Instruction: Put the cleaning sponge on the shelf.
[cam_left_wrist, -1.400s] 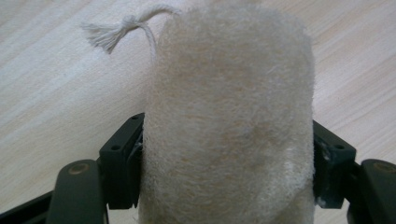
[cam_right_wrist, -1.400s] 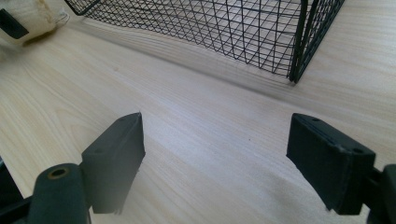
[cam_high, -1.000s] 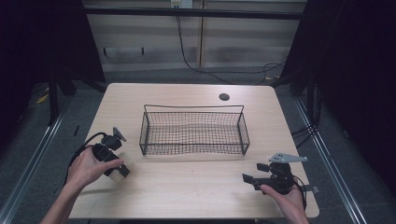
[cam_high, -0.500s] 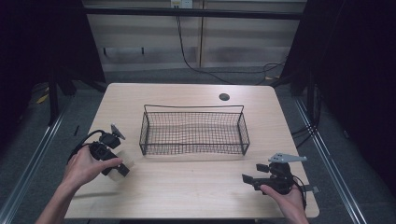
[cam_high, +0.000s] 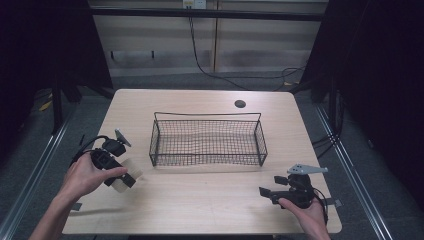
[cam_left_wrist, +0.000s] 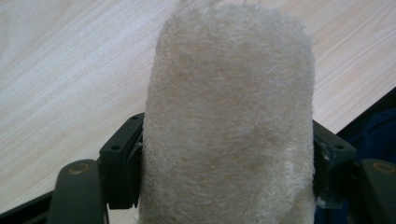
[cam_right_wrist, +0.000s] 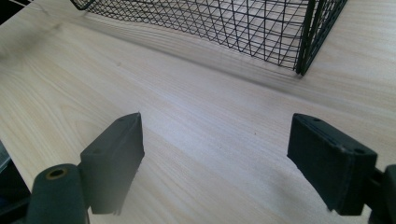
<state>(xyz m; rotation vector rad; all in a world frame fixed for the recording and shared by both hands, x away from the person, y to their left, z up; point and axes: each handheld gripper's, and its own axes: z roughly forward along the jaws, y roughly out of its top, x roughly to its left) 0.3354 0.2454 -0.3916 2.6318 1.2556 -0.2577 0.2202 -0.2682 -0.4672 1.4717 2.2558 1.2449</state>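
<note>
Counter (cam_high: 210, 210): pale wood grain, rounded corners, with a small dark round hole (cam_high: 240, 104) near its far edge.

Wire basket (cam_high: 208, 141): black mesh, rectangular, standing upright at the middle of the counter; nothing can be seen inside it. In the right gripper view one of its corners (cam_right_wrist: 303, 37) rises at the top of the frame.

Left hand-held gripper (cam_high: 122, 176): held in the person's left hand (cam_high: 82, 175) at the near left of the counter, well apart from the basket's left end. Its jaws are clamped on a fuzzy cream roll (cam_left_wrist: 229, 121), one jaw pressed against each side of it.

Fuzzy cream roll: fibrous, pale, cylinder-like; in the high view it shows as a light patch (cam_high: 125, 172) at the gripper tip, just above or on the counter, which of the two I cannot tell.

Right hand-held gripper (cam_right_wrist: 215, 158): held in the right hand (cam_high: 307, 217) at the near right corner, low over the counter. Its jaws stand wide apart with bare wood between them, pointing toward the basket's near side.
</note>
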